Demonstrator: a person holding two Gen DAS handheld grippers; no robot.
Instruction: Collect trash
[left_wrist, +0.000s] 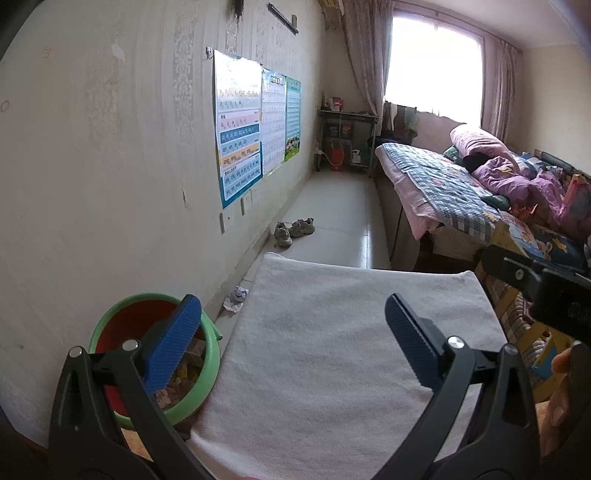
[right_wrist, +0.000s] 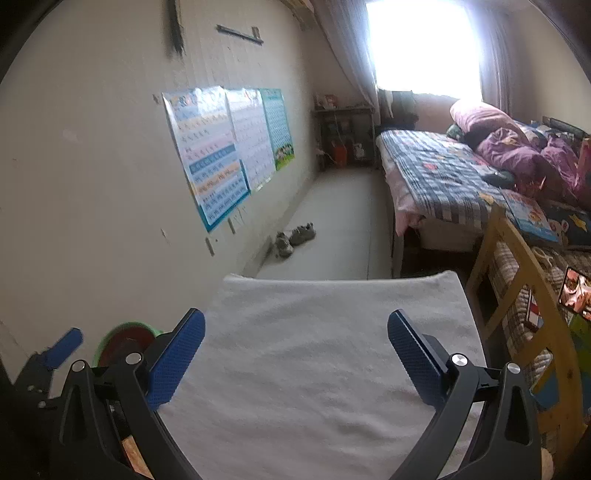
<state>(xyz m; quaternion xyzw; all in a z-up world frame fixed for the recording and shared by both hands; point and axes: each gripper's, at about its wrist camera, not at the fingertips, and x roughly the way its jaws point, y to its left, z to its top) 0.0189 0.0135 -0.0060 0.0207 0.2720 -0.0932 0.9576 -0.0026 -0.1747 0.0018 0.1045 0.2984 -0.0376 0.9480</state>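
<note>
A green-rimmed bin (left_wrist: 210, 354) with a red inside stands at the left edge of a white towel (left_wrist: 317, 354), and paper wrappers lie in it. My left gripper (left_wrist: 295, 332) hangs open above the towel, its left finger over the bin's mouth, nothing between its fingers. A crumpled paper scrap (left_wrist: 236, 295) lies on the floor beyond the bin, by the wall. In the right wrist view my right gripper (right_wrist: 295, 347) is open and empty above the towel (right_wrist: 306, 369). The bin (right_wrist: 122, 341) shows at the left, with a blue finger (right_wrist: 66, 345) of the left gripper beside it.
A papered wall with posters (left_wrist: 240, 136) runs along the left. A pair of shoes (left_wrist: 293, 230) lies on the tiled floor. A bed (left_wrist: 443, 181) with quilts and a wooden frame (right_wrist: 517, 280) fill the right. A hand (left_wrist: 559, 391) shows at the right edge.
</note>
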